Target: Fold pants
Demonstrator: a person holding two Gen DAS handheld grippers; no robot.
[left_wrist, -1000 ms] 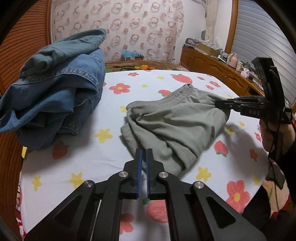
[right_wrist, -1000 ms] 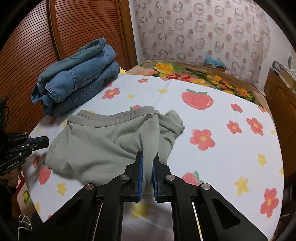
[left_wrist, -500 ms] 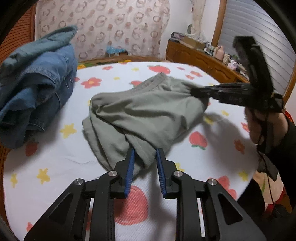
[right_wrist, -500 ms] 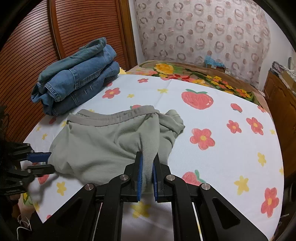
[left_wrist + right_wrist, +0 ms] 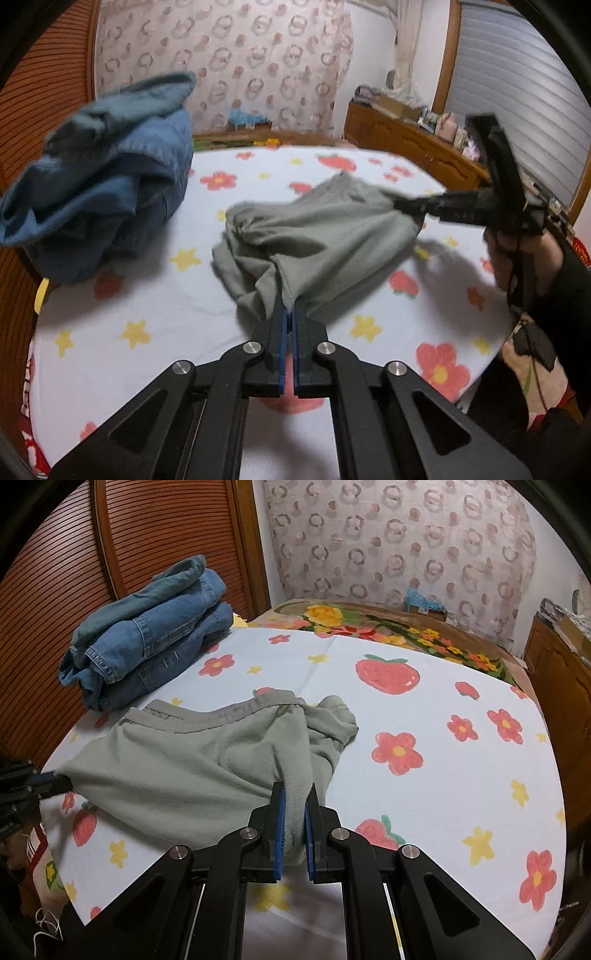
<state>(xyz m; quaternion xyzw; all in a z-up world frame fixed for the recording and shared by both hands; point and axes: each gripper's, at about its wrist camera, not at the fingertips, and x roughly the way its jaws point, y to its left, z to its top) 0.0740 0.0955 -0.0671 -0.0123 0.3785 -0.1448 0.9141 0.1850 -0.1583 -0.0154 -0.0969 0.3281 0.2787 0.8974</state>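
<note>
Grey pants (image 5: 325, 236) lie crumpled on a white sheet (image 5: 155, 302) printed with flowers and strawberries. In the left wrist view my left gripper (image 5: 290, 310) has its jaws closing, and a near corner of the grey fabric is pinched between the blue pads. At the far right of the cloth, my right gripper (image 5: 402, 205) grips another bunch, held by a person's hand (image 5: 517, 254). In the right wrist view the right gripper (image 5: 293, 790) is shut on a thick fold of the pants (image 5: 177, 760), and the left gripper (image 5: 55, 781) pulls the left corner taut.
A pile of folded blue jeans (image 5: 103, 192) (image 5: 147, 638) sits at the back left of the sheet, by a slatted wooden door (image 5: 55, 572). A wooden dresser (image 5: 406, 144) with clutter stands behind on the right. A floral blanket (image 5: 388, 627) lies beyond the sheet.
The left gripper opened, moved onto the near corner of the grey pants and shut on it, and the cloth now stretches between the grippers. The right gripper kept its grip and place.
</note>
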